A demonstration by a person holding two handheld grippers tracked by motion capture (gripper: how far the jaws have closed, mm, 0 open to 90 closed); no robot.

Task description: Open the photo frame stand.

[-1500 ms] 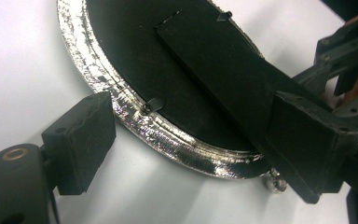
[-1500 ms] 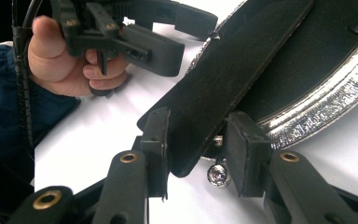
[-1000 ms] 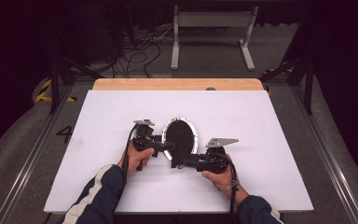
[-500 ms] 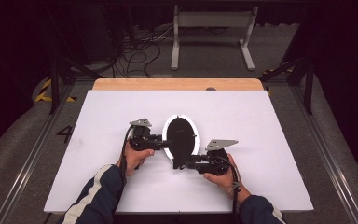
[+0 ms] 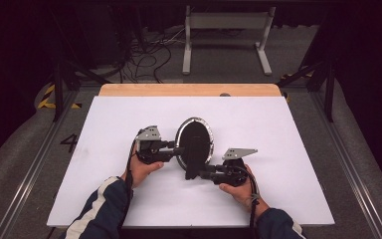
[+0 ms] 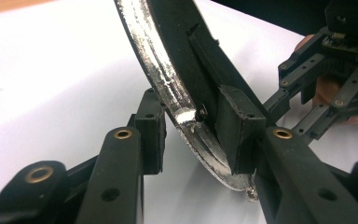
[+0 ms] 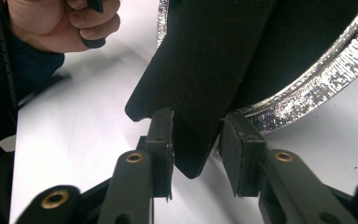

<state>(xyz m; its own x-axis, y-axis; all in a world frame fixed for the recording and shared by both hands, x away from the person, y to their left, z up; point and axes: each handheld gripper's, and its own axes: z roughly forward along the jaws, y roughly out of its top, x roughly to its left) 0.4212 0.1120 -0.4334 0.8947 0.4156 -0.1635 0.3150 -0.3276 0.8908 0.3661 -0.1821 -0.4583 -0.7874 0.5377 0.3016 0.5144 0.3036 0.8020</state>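
White worktop, dark room. Oval mirror frame mid-worktop, raised on edge. Left gripper jaws just closed around silver rim, contact unclear. Right gripper jaws pinch black back stand. Lift begun; placing left.

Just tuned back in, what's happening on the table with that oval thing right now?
A person works an oval picture frame with a silver rim and black back over the white table, using both tongs. The left tongs have just been closing around the frame's silver rim. The right tongs have been closing too, straddling the tip of the frame's black fold-out stand; whether their pads press it is unclear.
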